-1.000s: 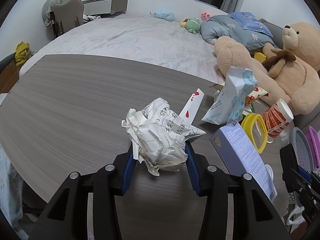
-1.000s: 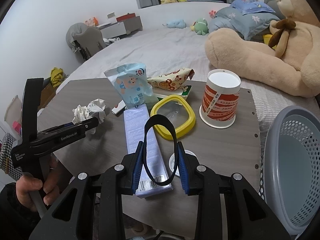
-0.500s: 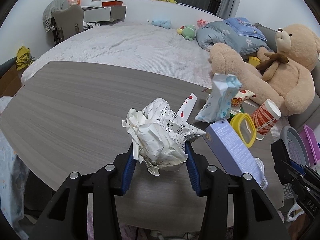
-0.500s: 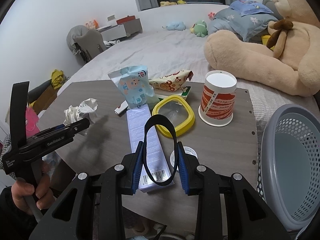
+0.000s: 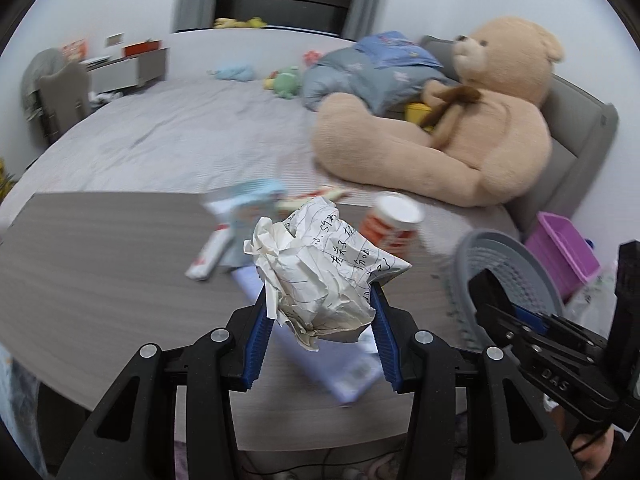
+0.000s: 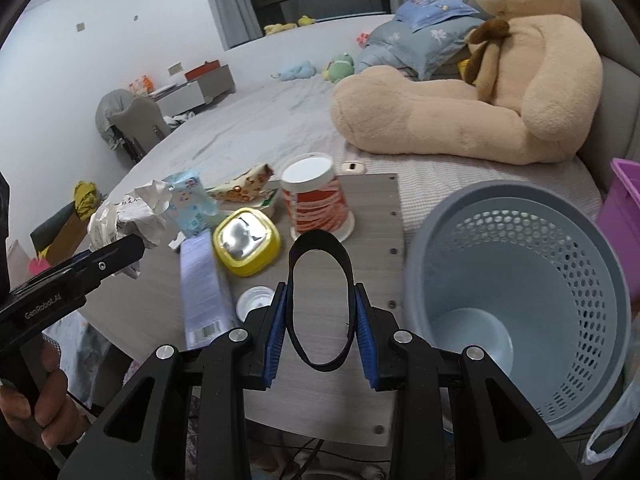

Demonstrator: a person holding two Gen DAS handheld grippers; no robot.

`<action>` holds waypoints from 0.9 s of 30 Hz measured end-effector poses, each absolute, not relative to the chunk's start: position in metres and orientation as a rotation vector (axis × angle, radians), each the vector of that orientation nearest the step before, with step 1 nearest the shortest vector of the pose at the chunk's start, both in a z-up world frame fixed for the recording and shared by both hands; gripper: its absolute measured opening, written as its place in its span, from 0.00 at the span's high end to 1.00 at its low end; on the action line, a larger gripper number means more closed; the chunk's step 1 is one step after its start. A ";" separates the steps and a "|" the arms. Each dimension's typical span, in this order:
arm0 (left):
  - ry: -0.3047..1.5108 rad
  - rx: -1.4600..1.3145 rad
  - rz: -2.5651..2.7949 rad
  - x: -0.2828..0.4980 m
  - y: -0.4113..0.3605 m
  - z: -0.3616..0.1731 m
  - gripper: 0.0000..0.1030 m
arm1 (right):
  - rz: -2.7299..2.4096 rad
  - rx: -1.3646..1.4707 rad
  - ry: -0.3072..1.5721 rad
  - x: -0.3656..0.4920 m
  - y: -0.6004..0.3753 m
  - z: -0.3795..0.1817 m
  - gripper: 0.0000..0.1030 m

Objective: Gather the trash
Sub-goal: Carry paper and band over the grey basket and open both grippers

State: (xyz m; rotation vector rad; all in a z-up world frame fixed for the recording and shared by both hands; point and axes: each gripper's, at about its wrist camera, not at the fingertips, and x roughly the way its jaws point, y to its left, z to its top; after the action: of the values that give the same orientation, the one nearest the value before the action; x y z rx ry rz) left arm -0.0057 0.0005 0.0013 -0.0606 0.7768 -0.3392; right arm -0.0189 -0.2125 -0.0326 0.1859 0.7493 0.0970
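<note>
The left gripper has its blue pads pressed against both sides of a crumpled ball of handwritten paper, which hangs clear above the grey wood-grain table. In the right wrist view the same paper ball shows at the tip of the left gripper over the table's left side, with a hand wrapped round the handle below.

The right gripper is nearly closed, squeezing a black elastic band into a tall upright loop between its pads, raised over the near edge of the table.

Just off the table's right edge stands a grey perforated wastebasket; nothing can be seen inside it. A purple bin sits behind it.

On the table lie a lavender carton running toward the near edge, a small white cap beside it, a yellow-rimmed lid, and a red-and-white paper cup standing upside down near the far right corner. A pale blue snack pouch and a patterned wrapper rest toward the far edge.

Beyond the table, a big tan teddy bear sprawls on the grey bed.
</note>
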 end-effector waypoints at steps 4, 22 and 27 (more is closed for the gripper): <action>0.789 -0.008 -0.446 -0.005 -0.056 -0.002 0.56 | -0.004 0.204 0.724 -0.036 -0.260 -0.028 0.69; 0.874 0.130 -0.638 0.016 -0.206 -0.033 0.56 | -0.169 0.331 0.742 -0.051 -0.381 -0.053 0.67; 0.864 0.133 -0.645 0.015 -0.215 -0.033 0.45 | -0.182 0.343 0.725 -0.054 -0.389 -0.053 0.54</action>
State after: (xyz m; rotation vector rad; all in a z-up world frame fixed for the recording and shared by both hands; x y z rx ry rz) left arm 0.0151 -0.2154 -0.0326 0.1333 0.8638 -0.6450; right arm -0.0536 -0.3895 -0.0529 0.3425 0.7245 -0.1816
